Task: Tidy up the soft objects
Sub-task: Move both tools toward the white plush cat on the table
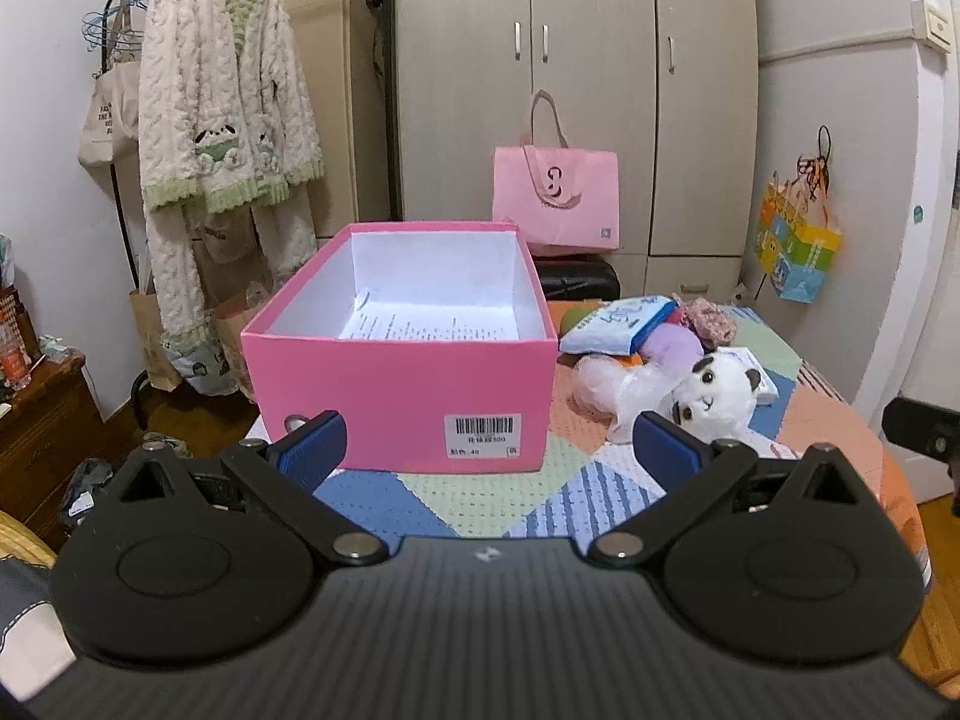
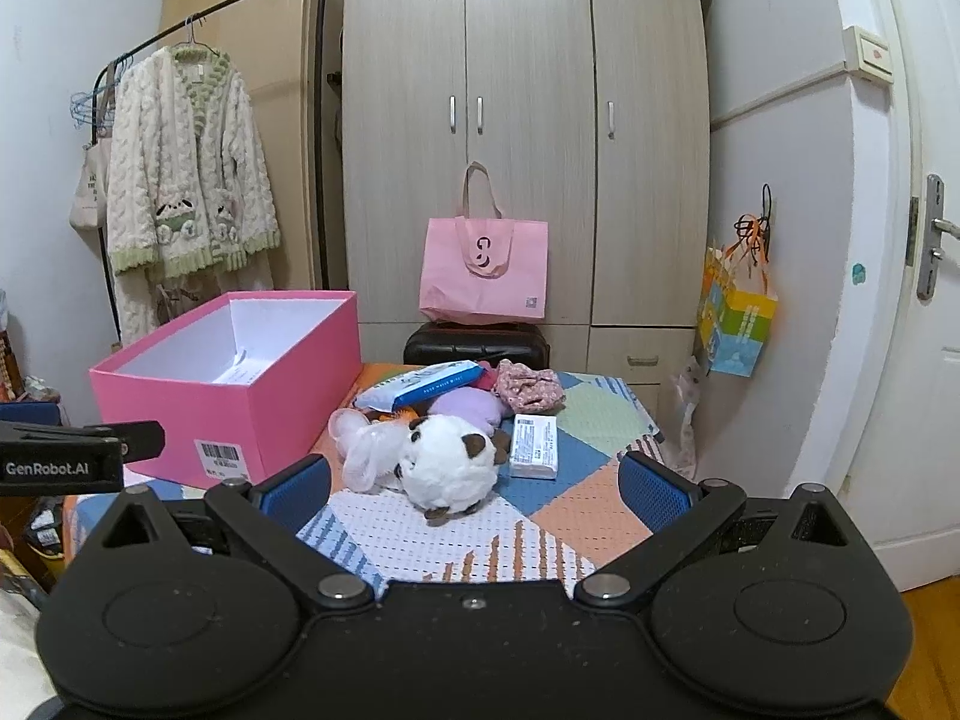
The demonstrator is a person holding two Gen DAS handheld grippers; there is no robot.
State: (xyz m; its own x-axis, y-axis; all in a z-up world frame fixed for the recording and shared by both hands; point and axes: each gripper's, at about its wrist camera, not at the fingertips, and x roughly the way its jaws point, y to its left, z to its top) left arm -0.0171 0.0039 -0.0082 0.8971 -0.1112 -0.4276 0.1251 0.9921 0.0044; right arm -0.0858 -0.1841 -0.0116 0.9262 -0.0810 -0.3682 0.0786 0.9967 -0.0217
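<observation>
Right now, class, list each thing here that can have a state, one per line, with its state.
pink box: lid off, holds only a printed sheet
panda plush: lying on the patchwork cloth, outside the box
wipes pack: resting on the pile
wardrobe: doors shut
pink tote bag: standing upright
left gripper: open, holding nothing
right gripper: open, holding nothing

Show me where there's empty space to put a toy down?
The pink box holds only a paper sheet. The quilt is bare between the panda plush and the right tool, and past the small white packet. It is crowded behind the panda, around the wipes pack.
</observation>
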